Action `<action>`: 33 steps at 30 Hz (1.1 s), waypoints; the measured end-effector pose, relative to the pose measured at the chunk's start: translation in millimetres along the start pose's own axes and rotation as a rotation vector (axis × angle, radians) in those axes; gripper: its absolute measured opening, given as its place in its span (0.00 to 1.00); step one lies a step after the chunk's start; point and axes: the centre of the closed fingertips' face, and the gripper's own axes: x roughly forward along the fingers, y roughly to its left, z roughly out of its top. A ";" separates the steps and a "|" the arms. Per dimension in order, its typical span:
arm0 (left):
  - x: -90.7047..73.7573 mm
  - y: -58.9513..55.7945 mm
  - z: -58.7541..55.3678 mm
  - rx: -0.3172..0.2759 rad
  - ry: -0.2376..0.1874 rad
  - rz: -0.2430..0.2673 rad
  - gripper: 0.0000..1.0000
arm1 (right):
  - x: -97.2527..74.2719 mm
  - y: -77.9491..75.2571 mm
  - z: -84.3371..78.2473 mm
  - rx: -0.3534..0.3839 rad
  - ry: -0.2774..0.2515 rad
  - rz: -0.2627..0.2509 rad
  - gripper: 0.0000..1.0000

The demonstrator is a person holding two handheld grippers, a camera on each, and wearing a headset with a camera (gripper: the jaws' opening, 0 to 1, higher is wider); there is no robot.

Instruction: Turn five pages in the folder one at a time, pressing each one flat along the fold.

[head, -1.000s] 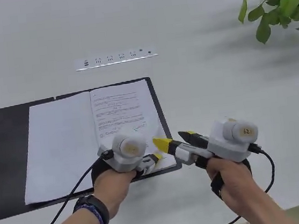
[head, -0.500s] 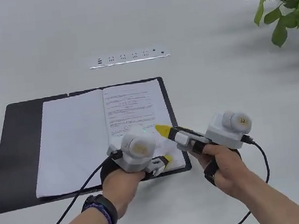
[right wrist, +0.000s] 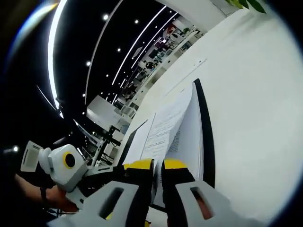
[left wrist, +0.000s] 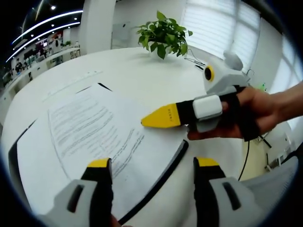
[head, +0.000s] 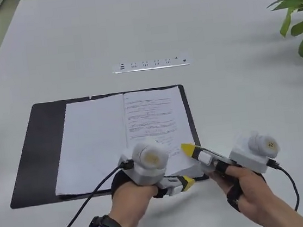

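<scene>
A black folder (head: 33, 160) lies open on the white table, with a blank left sheet (head: 92, 142) and a printed right page (head: 155, 121). My right gripper (head: 188, 150) comes in from the right at that page's lower right corner. Its yellow tips are pressed together with the page's edge (right wrist: 182, 120) between them. In the right gripper view the right gripper (right wrist: 157, 165) looks along the lifted page. My left gripper (head: 180, 184) hovers at the folder's near right corner. Its jaws stand wide apart, with nothing held by the left gripper (left wrist: 152, 163), above the page (left wrist: 90, 127).
A white power strip (head: 150, 64) lies beyond the folder. A potted plant (head: 299, 3) stands at the far right. Cables trail from both grippers toward the near table edge. Bare tabletop (head: 259, 96) lies to the right of the folder.
The head camera has tilted, so the whole scene sits lower and further right. The right gripper's jaws have come together at the page's lower right corner. The left gripper stays beside it.
</scene>
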 end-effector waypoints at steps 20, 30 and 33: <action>-62.2 45.5 6.5 -0.028 -0.082 0.104 0.71 | 7.8 25.8 14.0 -0.020 0.002 0.018 0.00; -95.4 60.0 -2.6 -0.056 -0.112 0.151 0.72 | 28.0 59.2 20.8 -0.039 -0.013 0.066 0.00; -106.5 63.4 -7.1 -0.067 -0.119 0.165 0.72 | 34.1 68.1 21.6 -0.040 -0.020 0.076 0.00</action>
